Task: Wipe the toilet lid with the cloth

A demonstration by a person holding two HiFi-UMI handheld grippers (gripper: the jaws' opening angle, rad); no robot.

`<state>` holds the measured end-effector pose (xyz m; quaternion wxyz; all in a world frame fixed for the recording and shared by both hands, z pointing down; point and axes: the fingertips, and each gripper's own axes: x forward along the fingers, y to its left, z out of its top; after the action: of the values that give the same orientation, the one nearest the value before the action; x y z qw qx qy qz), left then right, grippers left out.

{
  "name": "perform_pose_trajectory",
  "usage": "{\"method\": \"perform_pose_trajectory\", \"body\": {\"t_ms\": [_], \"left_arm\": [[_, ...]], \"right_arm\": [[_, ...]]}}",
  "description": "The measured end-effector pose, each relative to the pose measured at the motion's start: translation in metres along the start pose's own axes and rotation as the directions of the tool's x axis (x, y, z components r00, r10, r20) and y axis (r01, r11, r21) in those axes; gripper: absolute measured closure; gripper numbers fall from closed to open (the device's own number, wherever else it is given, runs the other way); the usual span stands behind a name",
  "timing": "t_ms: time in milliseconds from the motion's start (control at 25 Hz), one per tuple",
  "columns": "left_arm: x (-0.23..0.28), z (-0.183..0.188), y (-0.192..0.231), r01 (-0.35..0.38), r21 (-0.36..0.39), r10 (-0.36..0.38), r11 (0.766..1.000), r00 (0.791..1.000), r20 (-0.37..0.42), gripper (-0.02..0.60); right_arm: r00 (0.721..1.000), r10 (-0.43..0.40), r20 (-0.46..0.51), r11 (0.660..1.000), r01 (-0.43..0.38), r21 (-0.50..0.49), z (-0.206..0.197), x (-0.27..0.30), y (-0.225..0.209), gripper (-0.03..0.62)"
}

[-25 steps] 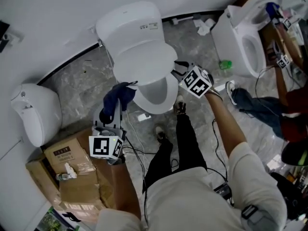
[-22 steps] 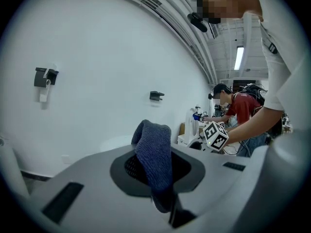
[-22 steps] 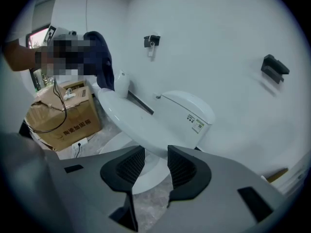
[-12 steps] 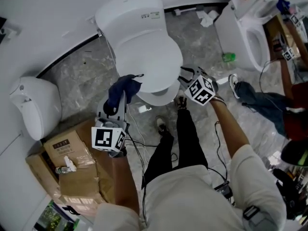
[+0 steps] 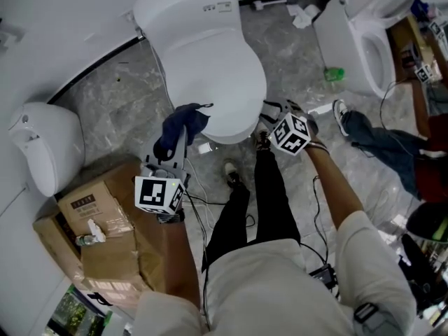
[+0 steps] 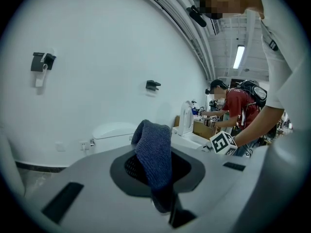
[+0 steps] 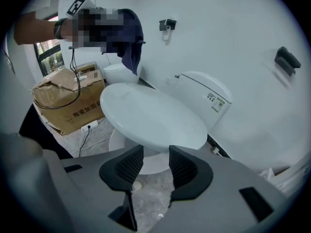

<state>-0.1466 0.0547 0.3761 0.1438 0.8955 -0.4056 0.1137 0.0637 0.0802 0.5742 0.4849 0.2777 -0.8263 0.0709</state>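
Observation:
The white toilet's lid [image 5: 213,82] lies shut over the bowl, seen as a smooth oval lid [image 7: 150,113] in the right gripper view. My left gripper [image 5: 176,145] is shut on a dark blue cloth [image 5: 180,126], held just off the lid's left front edge. That cloth [image 6: 154,152] drapes over the left gripper [image 6: 156,166] and hides its tips. My right gripper [image 5: 264,117] sits at the lid's right front edge. In its own view the right gripper [image 7: 151,165] has just been opening its jaws, with nothing between them and the lid's rim just beyond.
A second toilet [image 5: 364,40] with its lid up stands at the upper right, next to another person [image 5: 392,152]. A white round fixture [image 5: 42,152] and cardboard boxes [image 5: 98,229] fill the left. Cables trail on the marble floor [image 5: 119,110] by my shoes.
The lid has come down from partly raised to flat on the bowl. The right gripper has dropped away from its rim. The left gripper with the cloth has shifted slightly lower.

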Motion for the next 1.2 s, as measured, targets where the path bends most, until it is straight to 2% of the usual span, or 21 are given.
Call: {"method": "perform_pose_trajectory", "body": {"t_ms": [360, 680, 920, 1200], "left_arm": [[0.009, -0.038, -0.007, -0.012, -0.074, 0.01, 0.997, 1.0, -0.025, 0.538], [0.02, -0.06, -0.001, -0.032, -0.102, 0.027, 0.994, 0.998, -0.054, 0.538], [0.033, -0.068, 0.001, -0.033, -0.1, 0.028, 0.994, 0.998, -0.052, 0.538], [0.04, -0.084, 0.003, -0.045, -0.103, 0.037, 0.994, 0.996, -0.077, 0.538]], "right_arm": [[0.993, 0.059, -0.106, 0.996, -0.066, -0.065, -0.031, 0.018, 0.022, 0.414], [0.977, 0.135, -0.163, 0.983, -0.152, -0.099, -0.058, 0.042, 0.043, 0.414], [0.957, 0.201, -0.211, 0.973, -0.219, -0.069, -0.077, 0.06, 0.056, 0.418], [0.94, 0.231, -0.25, 0.967, -0.251, -0.05, -0.095, 0.082, 0.07, 0.421]]}}
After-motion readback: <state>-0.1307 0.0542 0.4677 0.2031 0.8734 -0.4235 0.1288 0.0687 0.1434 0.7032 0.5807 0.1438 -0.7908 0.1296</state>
